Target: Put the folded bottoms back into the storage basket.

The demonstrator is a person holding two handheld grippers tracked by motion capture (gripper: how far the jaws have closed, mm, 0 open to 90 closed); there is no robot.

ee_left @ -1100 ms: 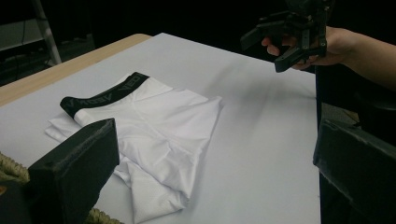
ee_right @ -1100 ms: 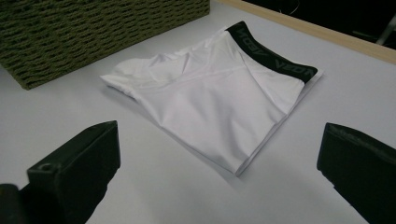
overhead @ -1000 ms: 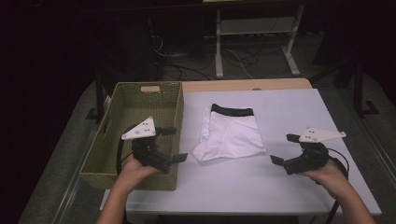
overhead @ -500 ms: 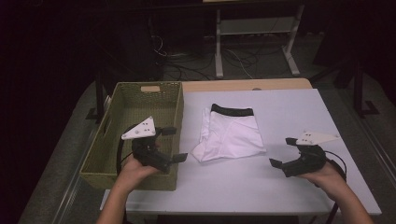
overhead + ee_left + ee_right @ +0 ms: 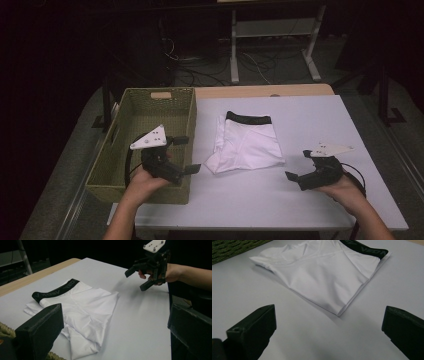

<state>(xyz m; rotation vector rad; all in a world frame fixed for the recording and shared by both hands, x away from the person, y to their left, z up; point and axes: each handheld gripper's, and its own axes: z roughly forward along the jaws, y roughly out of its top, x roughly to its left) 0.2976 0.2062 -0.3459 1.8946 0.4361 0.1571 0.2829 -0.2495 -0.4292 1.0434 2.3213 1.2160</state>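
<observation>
Folded white underwear with a black waistband [image 5: 247, 142] lies flat near the middle of the white table [image 5: 310, 115]; it also lies ahead in the left gripper view [image 5: 82, 310] and the right gripper view [image 5: 322, 272]. My left gripper [image 5: 186, 155] hovers over the right wall of the woven basket [image 5: 125, 145], open and empty, its jaws pointing at the underwear. My right gripper [image 5: 299, 164] hovers low over the table to the right of the underwear, open and empty. The left gripper view shows that right gripper [image 5: 138, 277] across the table.
The olive woven basket stands at the table's left side, and nothing shows inside it. A wooden strip [image 5: 265, 91] runs along the table's far edge. Behind it are a white metal frame [image 5: 272, 40] and cables on the dark floor.
My right gripper has drifted slightly down and toward the near edge. The left gripper and the underwear have stayed in place.
</observation>
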